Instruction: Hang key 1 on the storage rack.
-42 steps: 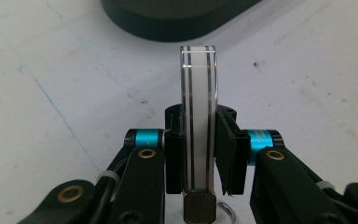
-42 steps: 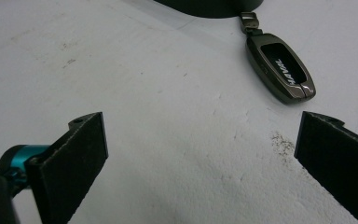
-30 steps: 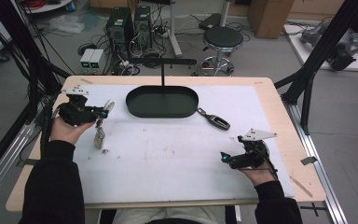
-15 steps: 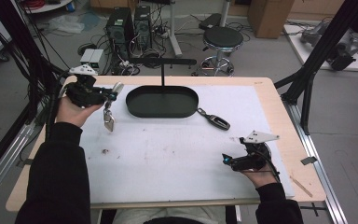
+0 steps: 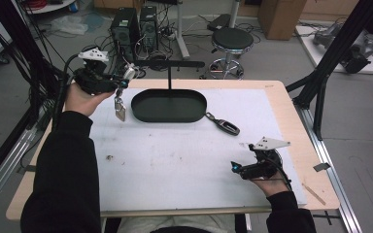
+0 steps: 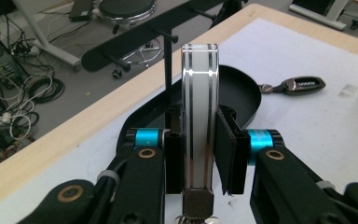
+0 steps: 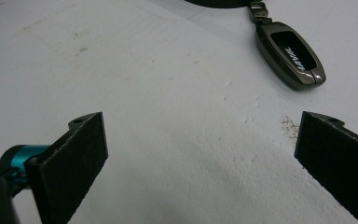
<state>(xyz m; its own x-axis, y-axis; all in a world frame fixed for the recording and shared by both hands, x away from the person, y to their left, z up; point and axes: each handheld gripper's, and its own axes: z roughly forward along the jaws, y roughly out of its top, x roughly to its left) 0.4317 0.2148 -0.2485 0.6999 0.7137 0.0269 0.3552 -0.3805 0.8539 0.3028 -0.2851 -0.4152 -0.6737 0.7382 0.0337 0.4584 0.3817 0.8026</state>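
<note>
Left tongs [image 5: 121, 82] clamping a silver carabiner [image 6: 199, 116] between both pads, holding it raised off the surface [image 5: 175, 160] at about 10 o'clock, just left of the black tray [image 5: 169, 105]. Keys [image 5: 120, 108] dangling below the clip. Right tongs [image 5: 235, 168] standing wide open, gripping nothing, resting low at about 4 o'clock. Dark car key fob [image 5: 227, 126] lying flat at the tray's 4 o'clock edge, showing ahead of the right tongs [image 7: 290, 53].
</note>
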